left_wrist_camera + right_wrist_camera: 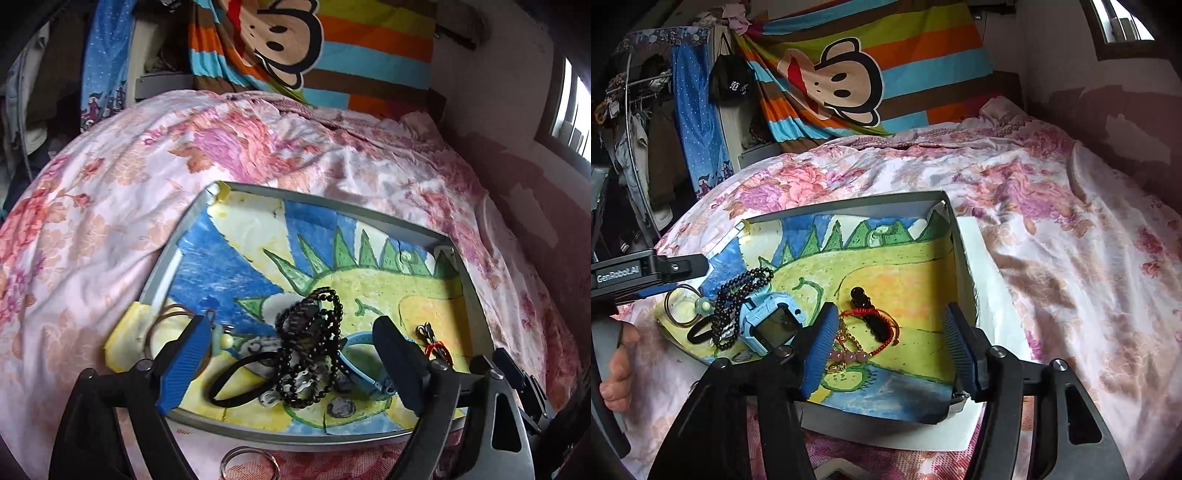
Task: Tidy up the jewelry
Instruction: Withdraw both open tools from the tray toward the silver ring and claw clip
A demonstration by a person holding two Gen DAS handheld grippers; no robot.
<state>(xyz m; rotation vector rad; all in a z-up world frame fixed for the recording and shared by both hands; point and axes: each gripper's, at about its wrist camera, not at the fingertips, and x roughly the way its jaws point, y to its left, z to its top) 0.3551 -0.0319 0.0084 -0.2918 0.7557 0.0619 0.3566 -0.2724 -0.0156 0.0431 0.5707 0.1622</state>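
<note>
A grey tray [421,229] lined with a child's drawing lies on the bed and holds the jewelry. In the left wrist view a black bead necklace [314,332] is piled over a blue watch [364,341], with a black hair band [229,384], thin bangles [166,317] and a red cord bracelet [436,349] around it. My left gripper [291,365] is open just above this pile. In the right wrist view the tray [964,251] shows the blue watch [772,325], dark beads [738,291], a red cord bracelet [875,321], pink beads [849,356] and a gold chain [846,334]. My right gripper [890,350] is open over the red bracelet.
The tray sits on a pink floral bedspread [258,147]. A striped monkey blanket [849,81] hangs behind. A clothes rack [631,122] stands at left, a wall with a window [569,110] at right. A metal ring [251,461] lies in front of the tray. White paper [986,258] lies beside it.
</note>
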